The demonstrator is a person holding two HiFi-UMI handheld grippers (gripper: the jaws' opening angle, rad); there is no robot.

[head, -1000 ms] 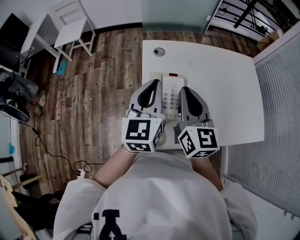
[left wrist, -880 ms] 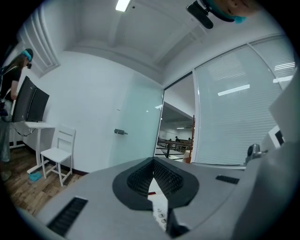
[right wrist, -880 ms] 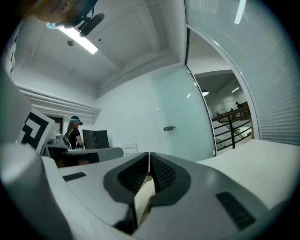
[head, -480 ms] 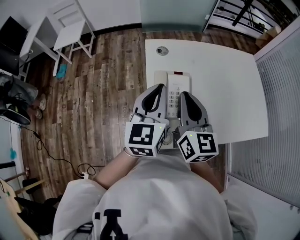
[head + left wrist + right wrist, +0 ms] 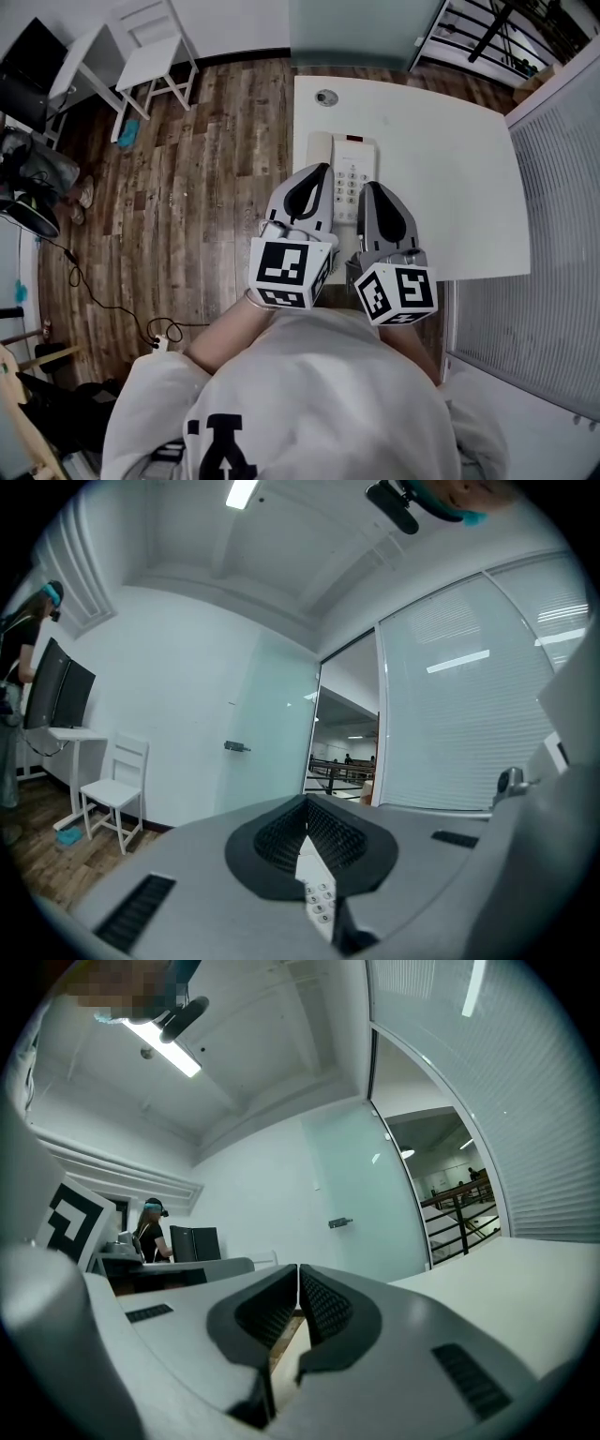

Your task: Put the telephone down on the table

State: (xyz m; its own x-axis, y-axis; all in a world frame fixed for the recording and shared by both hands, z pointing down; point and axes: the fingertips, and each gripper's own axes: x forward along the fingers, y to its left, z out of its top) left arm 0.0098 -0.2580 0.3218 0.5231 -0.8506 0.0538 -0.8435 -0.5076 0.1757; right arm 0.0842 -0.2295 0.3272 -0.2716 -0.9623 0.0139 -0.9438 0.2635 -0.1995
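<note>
While telephone (image 5: pixel 345 171) lies flat on table (image 5: pixel 450 159), near its left edge, placement is judged complete. Left gripper (image 5: pixel 321 172): jaws pressed together, empty, above the telephone. Right gripper (image 5: pixel 372 187): likewise closed, holding nothing. Remaining: withdrawal only.

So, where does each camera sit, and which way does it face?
Head view: on the person's head, facing steeply down at the white rectangular table, white push-button telephone, left gripper, right gripper; the white-shirted torso shows.
Left gripper view: on the left gripper, facing along its shut jaws toward the frosted glass door.
Right gripper view: on the right gripper, along its shut jaws.
Both gripper views share that door.
</note>
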